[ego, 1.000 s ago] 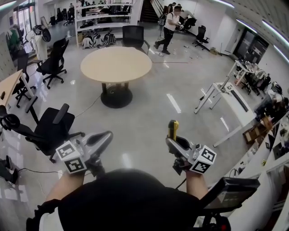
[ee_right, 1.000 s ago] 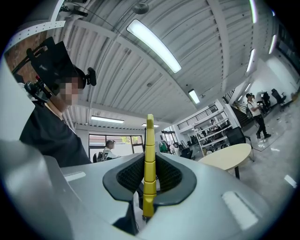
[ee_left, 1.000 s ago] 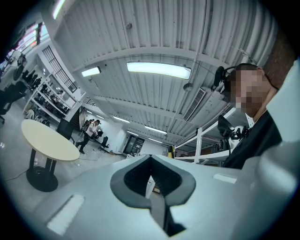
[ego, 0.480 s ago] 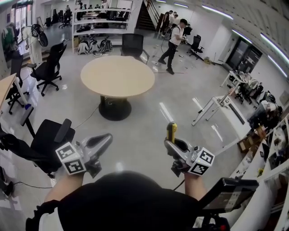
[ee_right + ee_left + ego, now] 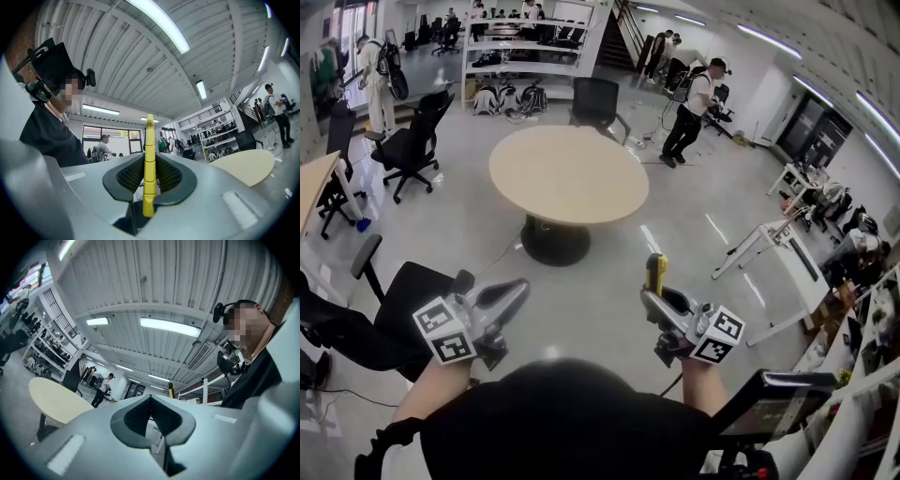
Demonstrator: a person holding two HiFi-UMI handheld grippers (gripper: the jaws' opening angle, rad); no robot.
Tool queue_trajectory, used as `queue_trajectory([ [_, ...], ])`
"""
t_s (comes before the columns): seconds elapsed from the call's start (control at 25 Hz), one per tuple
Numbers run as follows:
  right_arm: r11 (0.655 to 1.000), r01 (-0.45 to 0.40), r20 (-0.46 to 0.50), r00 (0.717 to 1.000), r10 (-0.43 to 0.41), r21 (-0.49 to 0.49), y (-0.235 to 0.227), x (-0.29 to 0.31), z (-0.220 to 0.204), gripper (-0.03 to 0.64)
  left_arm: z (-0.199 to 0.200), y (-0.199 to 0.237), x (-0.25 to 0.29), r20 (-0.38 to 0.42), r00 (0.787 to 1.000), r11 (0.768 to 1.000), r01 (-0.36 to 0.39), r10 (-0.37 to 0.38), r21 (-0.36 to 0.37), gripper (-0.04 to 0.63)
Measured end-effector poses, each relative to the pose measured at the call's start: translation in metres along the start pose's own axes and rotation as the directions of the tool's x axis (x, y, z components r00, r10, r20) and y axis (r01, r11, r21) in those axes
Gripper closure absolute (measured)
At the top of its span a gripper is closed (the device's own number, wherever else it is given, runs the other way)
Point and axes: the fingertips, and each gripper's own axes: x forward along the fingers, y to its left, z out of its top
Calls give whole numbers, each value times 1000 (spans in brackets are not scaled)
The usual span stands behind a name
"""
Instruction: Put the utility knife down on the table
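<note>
While the right gripper [image 5: 660, 298] is clamping the utility knife [image 5: 656, 270] upright, the round worktop [image 5: 568, 174] is waiting well apart at 12 o'clock.

The left gripper [image 5: 517, 289] is riding empty at 9 o'clock of the knife, its jaws pressed together. The right grip is pinching only the knife's thin lower part, so I judge a jolt could be swivelling it loose and dropping it onto the glossy grey floor [image 5: 609, 272], short of the worktop. An office chair [image 5: 408, 295] is crowding the path at 10 o'clock, and a person [image 5: 692, 117] is walking at 1 o'clock in the open office.
</note>
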Motion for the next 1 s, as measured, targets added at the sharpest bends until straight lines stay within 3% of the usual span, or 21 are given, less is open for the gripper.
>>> queue_trajectory([
  [0.44, 998, -41, -23, 999, 42, 49, -61, 54, -5, 541, 8, 67, 7, -4, 997, 997, -75, 75, -17, 597],
  [1.0, 985, -160, 22, 987, 159, 66, -238, 18, 33, 541, -12, 107, 168, -5, 987, 986, -160, 160, 53, 597],
])
